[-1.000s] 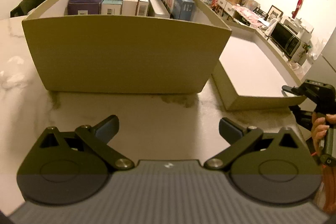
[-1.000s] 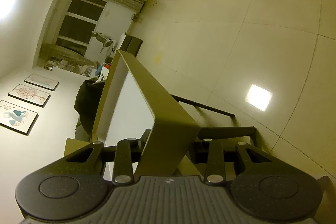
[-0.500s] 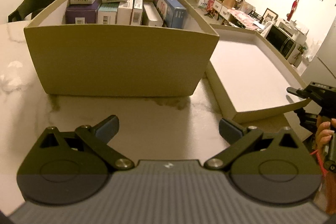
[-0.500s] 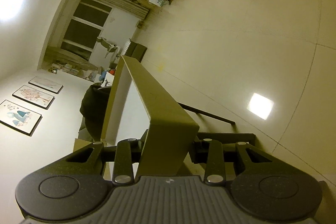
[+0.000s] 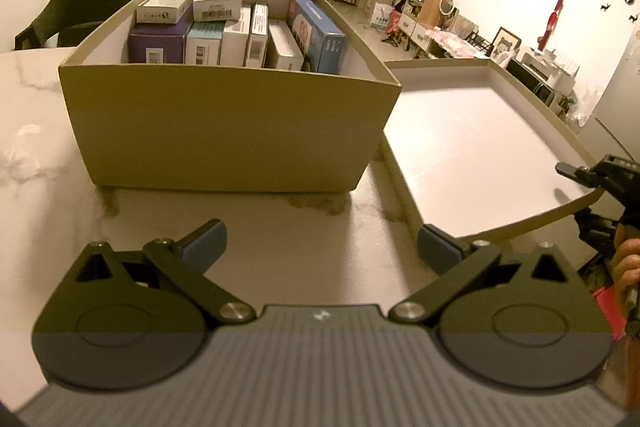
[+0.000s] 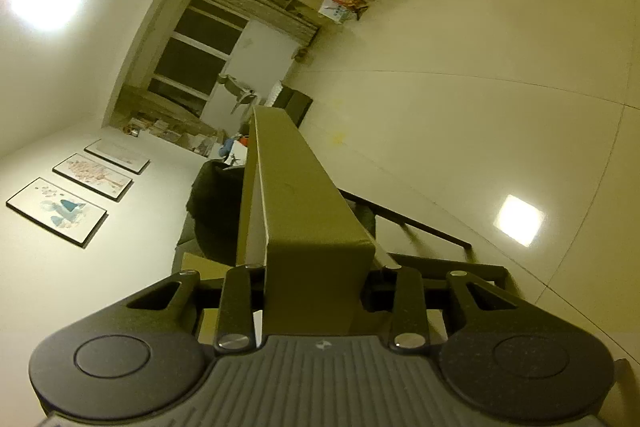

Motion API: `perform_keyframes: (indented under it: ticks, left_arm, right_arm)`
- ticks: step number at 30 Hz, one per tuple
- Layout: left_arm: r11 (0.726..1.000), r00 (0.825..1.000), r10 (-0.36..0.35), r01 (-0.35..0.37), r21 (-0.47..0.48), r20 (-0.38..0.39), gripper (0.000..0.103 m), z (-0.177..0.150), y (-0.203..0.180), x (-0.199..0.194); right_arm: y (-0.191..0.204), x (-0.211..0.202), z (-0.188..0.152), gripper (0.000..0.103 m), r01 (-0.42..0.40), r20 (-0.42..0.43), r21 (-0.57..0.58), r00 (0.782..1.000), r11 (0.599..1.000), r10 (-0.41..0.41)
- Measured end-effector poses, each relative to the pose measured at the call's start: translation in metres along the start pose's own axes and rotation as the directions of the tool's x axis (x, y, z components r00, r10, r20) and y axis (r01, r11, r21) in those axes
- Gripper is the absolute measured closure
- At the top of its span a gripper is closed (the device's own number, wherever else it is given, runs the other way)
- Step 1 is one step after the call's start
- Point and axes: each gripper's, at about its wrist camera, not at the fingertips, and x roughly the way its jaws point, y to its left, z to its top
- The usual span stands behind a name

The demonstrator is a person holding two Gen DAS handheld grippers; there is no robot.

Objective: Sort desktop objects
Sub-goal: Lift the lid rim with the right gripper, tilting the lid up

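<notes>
The left tongs (image 5: pixel 322 251) gape wide over the counter (image 5: pixel 36 131), holding nothing. The full box (image 5: pixel 224 131) sits ahead. Beside it, the right tongs (image 6: pixel 320 291) pinch the lid (image 5: pixel 472 147) rim. It looks light, stiff cardboard, best held by its edge.

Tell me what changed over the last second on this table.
The box lid, gripped at its near right corner by the right tool, has tilted up off the table, showing more of its white inside. That tool's grip tightened slightly on the lid's rim. The left tool stayed open and empty, and the filled cardboard box kept its place.
</notes>
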Motion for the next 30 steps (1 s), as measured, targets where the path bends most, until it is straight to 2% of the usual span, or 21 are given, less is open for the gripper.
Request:
perform_keyframes:
  ticks: [9, 17, 30]
  left_arm:
    - [1.000, 1.000, -0.015, 0.015, 0.006, 0.009, 0.000, -0.001, -0.002, -0.005]
    - [0.999, 0.999, -0.031, 0.031, 0.014, 0.016, 0.000, -0.001, -0.006, -0.009]
    - [0.996, 0.996, -0.085, 0.084, 0.037, 0.021, 0.000, -0.003, -0.018, -0.017]
  right_arm:
    - [0.011, -0.014, -0.006, 0.071, -0.031, 0.000, -0.017, 1.000, 0.999, 0.031]
    - [0.010, -0.030, -0.007, 0.071, -0.027, 0.021, -0.024, 0.999, 0.999, 0.027]
    - [0.022, -0.069, -0.021, 0.071, -0.029, 0.073, -0.112, 0.997, 0.993, 0.038]
